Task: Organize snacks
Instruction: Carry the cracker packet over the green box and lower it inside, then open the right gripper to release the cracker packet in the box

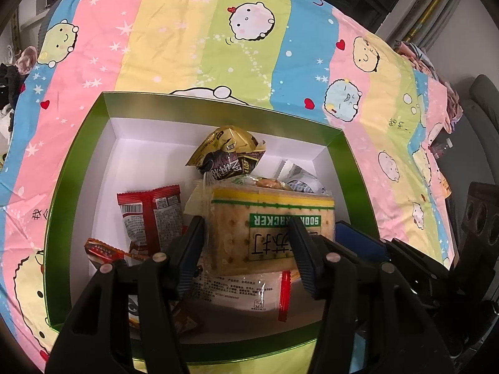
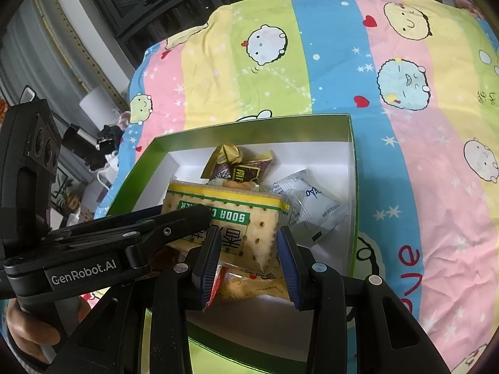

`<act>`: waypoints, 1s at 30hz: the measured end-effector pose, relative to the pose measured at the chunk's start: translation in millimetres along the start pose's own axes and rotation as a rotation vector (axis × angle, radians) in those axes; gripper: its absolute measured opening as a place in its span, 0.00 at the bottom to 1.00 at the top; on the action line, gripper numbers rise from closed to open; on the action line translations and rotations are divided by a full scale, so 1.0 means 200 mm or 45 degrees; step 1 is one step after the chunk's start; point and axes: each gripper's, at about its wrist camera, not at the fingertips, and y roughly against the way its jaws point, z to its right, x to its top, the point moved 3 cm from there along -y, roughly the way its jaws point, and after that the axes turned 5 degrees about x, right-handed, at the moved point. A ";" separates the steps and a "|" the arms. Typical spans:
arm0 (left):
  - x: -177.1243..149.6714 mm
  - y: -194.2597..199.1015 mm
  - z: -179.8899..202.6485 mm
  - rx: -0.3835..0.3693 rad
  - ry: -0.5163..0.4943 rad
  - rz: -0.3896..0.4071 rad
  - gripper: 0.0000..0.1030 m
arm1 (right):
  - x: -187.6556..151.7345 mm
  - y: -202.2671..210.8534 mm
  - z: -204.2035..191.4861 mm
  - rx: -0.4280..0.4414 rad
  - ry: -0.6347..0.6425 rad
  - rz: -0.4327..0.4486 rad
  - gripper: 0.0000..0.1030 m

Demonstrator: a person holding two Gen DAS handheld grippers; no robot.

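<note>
A green box with a white inside (image 1: 75,168) (image 2: 351,143) lies on the bed and holds several snack packets. A soda cracker pack (image 1: 265,218) (image 2: 230,205) is held above the box. My left gripper (image 1: 246,237) straddles it, fingers against its sides. My right gripper (image 2: 246,246) is closed on the pack's near corner. In the box lie a red packet (image 1: 152,215), a gold and dark chocolate packet (image 1: 227,152) (image 2: 237,165), a white packet (image 2: 308,205) and a clear packet with a red edge (image 1: 249,290).
A striped cartoon bedsheet (image 1: 218,46) (image 2: 405,155) covers the bed around the box. The left gripper's body (image 2: 78,249) reaches in from the left in the right wrist view. Furniture and clutter stand beyond the bed's edges (image 2: 93,143).
</note>
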 end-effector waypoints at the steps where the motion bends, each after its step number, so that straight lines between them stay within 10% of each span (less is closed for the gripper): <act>1: 0.00 0.00 0.00 0.003 0.000 -0.001 0.52 | 0.00 0.00 0.00 -0.002 0.000 -0.002 0.39; 15: 0.00 0.00 0.00 0.054 -0.007 -0.011 0.55 | 0.00 -0.01 -0.01 -0.034 -0.009 -0.028 0.40; 30: 0.00 0.04 0.02 0.121 -0.063 0.019 0.78 | -0.01 -0.01 -0.02 -0.075 -0.004 -0.072 0.55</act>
